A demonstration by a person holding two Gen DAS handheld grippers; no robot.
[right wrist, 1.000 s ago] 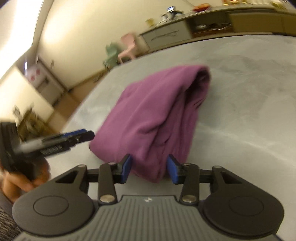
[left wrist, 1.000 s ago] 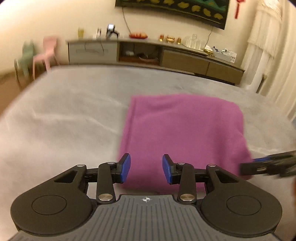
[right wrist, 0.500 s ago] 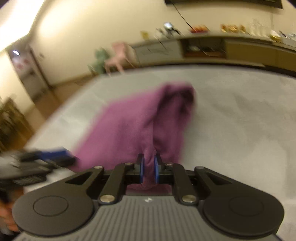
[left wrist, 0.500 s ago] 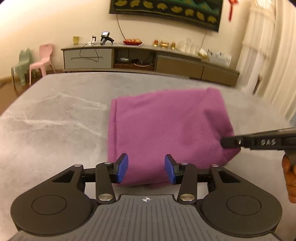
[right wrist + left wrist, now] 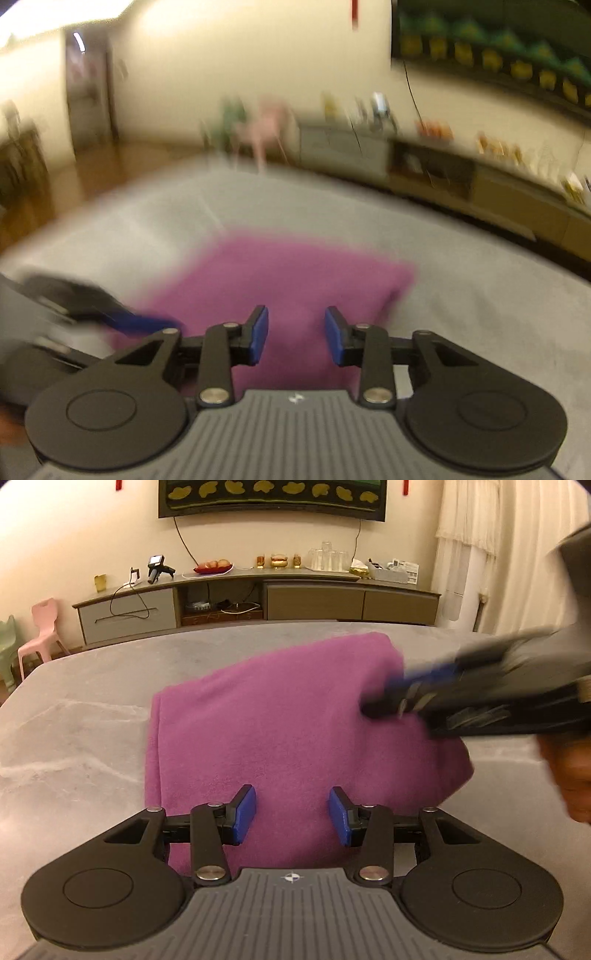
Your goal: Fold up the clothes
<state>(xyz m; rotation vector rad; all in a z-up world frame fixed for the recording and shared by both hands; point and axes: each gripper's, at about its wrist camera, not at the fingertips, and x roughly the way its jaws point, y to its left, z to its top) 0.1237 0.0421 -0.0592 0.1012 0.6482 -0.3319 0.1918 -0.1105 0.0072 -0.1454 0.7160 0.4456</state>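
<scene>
A folded purple cloth (image 5: 280, 731) lies on the grey table (image 5: 74, 746). My left gripper (image 5: 291, 814) hovers over the cloth's near edge, open, with its blue pads clear of the fabric. From the right my right gripper (image 5: 380, 698) reaches across the cloth's far right part, blurred by motion, with a hand (image 5: 569, 775) behind it. In the right wrist view the cloth (image 5: 295, 273) lies flat under the right gripper (image 5: 295, 334). Its jaws are opening and the pads press on nothing. The left gripper (image 5: 147, 321) shows as a blur at the left.
A long low sideboard (image 5: 258, 598) with glasses, fruit and cables stands against the far wall beyond the table's edge. A pink chair (image 5: 40, 631) and a green one stand at the far left. Curtains hang at the right.
The right gripper, shut on a fold of the cloth half a second ago, now has its jaws apart and has swung over the cloth. The cloth lies flatter. The left gripper came closer and lower.
</scene>
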